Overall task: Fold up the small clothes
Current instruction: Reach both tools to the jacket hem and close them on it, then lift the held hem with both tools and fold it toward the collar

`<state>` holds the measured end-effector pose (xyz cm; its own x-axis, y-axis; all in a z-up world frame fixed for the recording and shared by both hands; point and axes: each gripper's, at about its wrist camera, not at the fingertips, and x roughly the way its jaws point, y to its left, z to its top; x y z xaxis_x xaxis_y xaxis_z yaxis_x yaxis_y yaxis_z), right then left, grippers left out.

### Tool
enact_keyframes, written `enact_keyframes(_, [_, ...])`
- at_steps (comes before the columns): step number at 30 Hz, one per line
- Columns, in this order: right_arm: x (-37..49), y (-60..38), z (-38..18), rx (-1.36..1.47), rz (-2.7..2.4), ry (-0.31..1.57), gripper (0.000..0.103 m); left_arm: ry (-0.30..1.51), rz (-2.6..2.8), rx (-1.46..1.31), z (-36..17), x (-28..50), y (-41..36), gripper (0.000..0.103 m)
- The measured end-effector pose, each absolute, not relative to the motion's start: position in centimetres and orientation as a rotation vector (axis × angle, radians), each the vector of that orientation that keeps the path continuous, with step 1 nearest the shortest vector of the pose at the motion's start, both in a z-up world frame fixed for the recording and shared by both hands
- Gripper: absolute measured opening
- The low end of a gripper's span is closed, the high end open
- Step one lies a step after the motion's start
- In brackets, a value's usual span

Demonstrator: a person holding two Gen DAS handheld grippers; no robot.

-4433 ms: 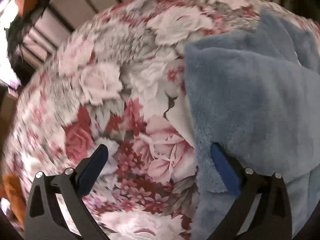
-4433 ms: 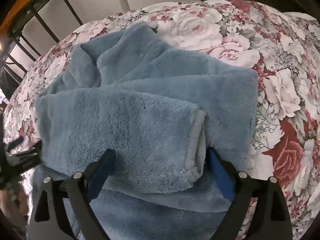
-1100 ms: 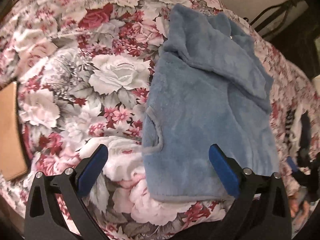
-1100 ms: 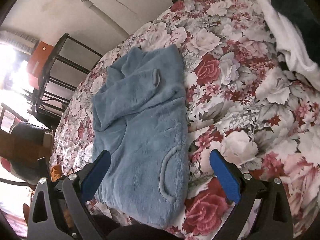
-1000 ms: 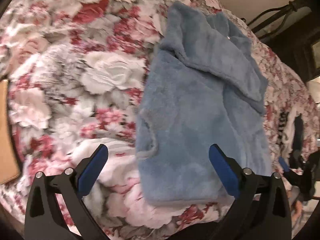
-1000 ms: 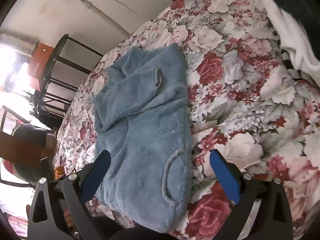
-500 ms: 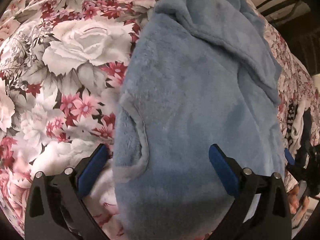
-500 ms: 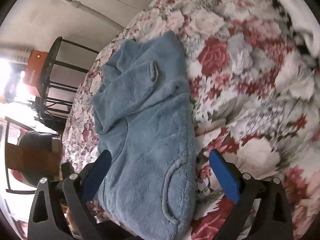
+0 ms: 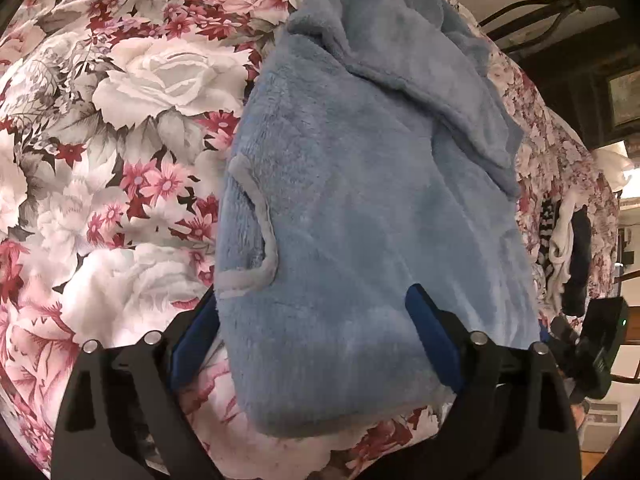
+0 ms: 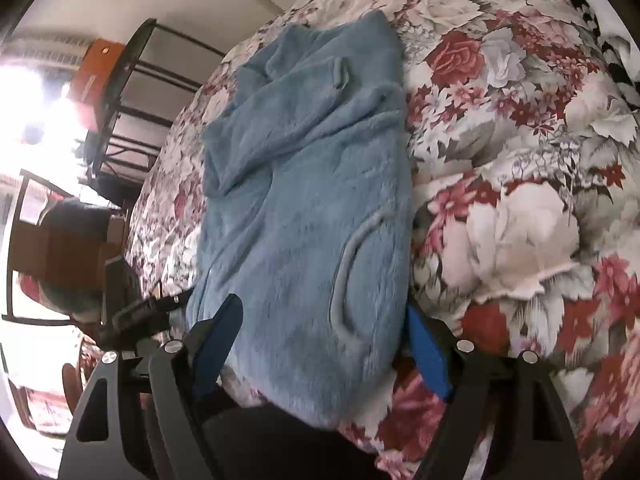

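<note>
My left gripper [image 9: 312, 332] sat low over the near hem of the blue fleece garment [image 9: 372, 208], its jaws having just been closing. The left pad was tucked under the hem's outer corner and the right pad rested on top of the fleece — whether they were already pinching it I could not tell. My right gripper [image 10: 320, 340] stood at the other near corner, jaws also just narrowing, with the garment's edge and its curved pocket seam [image 10: 352, 272] between them; the pads looked close to the cloth, but a firm grip did not show.

The garment lay lengthwise on the floral bedspread [image 9: 132, 80], sleeves folded across its upper part. No basket or bin was in view; the only other clothes were a loose heap of white and dark pieces [image 9: 568, 248] at the bed's far side in the left view.

To the garment's left in the left view the bedspread lay bare and wide — the same held to its right in the right view [image 10: 520, 160]. Beyond the bed's far edge stood a black metal frame [image 10: 132, 92] against the wall.
</note>
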<state>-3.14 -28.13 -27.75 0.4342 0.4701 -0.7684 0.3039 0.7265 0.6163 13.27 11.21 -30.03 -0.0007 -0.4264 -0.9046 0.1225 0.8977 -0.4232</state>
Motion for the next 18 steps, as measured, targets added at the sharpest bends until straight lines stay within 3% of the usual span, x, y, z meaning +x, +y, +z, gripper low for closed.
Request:
enact_keyframes(2, [-3.0, -28.1, -27.9, 0.797, 0.093, 1.152, 0.068, 1.532, -0.427, -0.246, -30.5, 14.0, 10.7, 0.086])
enact_keyframes(5, [-3.0, -27.9, -27.8, 0.797, 0.095, 1.148, 0.054, 1.563, -0.403, -0.258, -31.5, 15.0, 10.2, 0.07])
enact_keyframes(7, [-3.1, -27.9, -27.3, 0.845, 0.132, 1.122, 0.038, 1.571, -0.402, -0.273, -31.8, 15.2, 10.1, 0.057])
enact_keyframes(10, [-3.0, -27.9, -27.3, 0.873, 0.154, 1.118, 0.035, 1.555, -0.446, -0.286, -31.2, 14.6, 10.0, 0.038])
enact_keyframes(15, [-2.6, -27.6, -28.5, 0.891, 0.148, 1.16, 0.036, 1.557, -0.462, -0.314, -30.6, 14.3, 10.7, 0.027])
enact_keyframes(17, [-2.8, -27.7, -28.0, 0.881, 0.134, 1.133, 0.014, 1.559, -0.454, -0.331, -30.7, 14.2, 11.0, 0.022])
enact_keyframes(18, [-3.0, -28.0, -27.7, 0.891, 0.125, 1.113, 0.013, 1.556, -0.455, -0.332, -30.6, 14.1, 11.1, 0.019])
